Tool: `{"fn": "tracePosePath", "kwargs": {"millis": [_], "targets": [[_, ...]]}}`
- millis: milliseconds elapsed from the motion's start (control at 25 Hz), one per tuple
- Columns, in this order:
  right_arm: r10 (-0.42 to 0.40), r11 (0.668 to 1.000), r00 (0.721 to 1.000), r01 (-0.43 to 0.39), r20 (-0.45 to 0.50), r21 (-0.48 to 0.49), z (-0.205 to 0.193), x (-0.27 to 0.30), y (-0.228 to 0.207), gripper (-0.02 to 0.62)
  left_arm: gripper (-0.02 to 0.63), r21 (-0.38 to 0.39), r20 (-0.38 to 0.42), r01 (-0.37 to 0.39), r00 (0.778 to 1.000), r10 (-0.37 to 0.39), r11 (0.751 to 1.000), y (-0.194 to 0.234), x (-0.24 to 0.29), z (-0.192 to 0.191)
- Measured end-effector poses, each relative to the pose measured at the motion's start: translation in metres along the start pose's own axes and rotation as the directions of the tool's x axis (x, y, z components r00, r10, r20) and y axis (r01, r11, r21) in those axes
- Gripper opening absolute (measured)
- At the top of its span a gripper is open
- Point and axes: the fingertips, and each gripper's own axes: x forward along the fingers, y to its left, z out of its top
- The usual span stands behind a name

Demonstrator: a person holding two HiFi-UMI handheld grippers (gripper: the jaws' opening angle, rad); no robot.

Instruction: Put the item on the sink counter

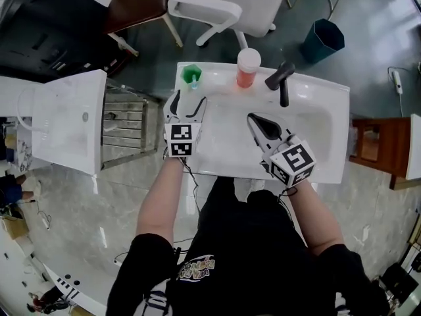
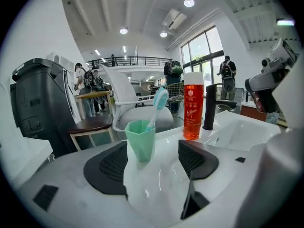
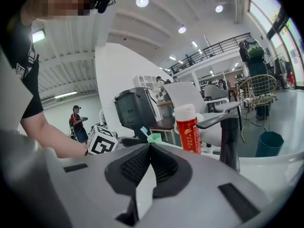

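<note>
Two grippers hover over the white sink tabletop (image 1: 220, 147), both pointing toward its back edge. The left gripper (image 1: 187, 101) has its jaws spread wide with nothing clasped. In the left gripper view, this gripper (image 2: 152, 149) frames the mint-green faceted plastic cup (image 2: 140, 141), which stands upright on the tabletop in line with the gap. From the head view the cup (image 1: 191, 75) sits just past the jaw tips at the back left corner, apart from them. A pale blue toothbrush (image 2: 157, 106) leans in the cup, head upward.

The right gripper (image 1: 255, 119) is over the basin, its jaws pressed together and holding nothing; the right gripper view shows the black ribbed pads meeting in a closed seam (image 3: 149, 148).

Right of the cup stands a tall orange-red bottle with a white cap (image 1: 248, 68), upright near the back edge. Just beside it, further right, rises the matte black faucet (image 1: 281, 81), its spout reaching over the basin.
</note>
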Motion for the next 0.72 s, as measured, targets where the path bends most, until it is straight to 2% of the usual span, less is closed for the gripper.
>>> {"fn": "tracePosePath", "kwargs": {"millis": [240,440,720], "targets": [[0.044,0.998,0.998,-0.043,0.035,-0.044,0.017,-0.015,0.014,0.054,0.313,-0.013,0.056,-0.046,0.997,0.047,0.999,-0.011,-0.041,0.027],[0.074,0.995,0.995,-0.069,0.063,-0.078,0.033,-0.03,0.025,0.054,0.313,-0.006,0.114,-0.054,0.992,0.054,0.999,-0.03,-0.079,0.059],[0.109,0.988,0.989,-0.097,0.097,-0.118,0.043,-0.06,0.034,0.054,0.313,-0.036,0.201,-0.052,0.978,0.059,0.998,-0.07,-0.128,0.096]]}}
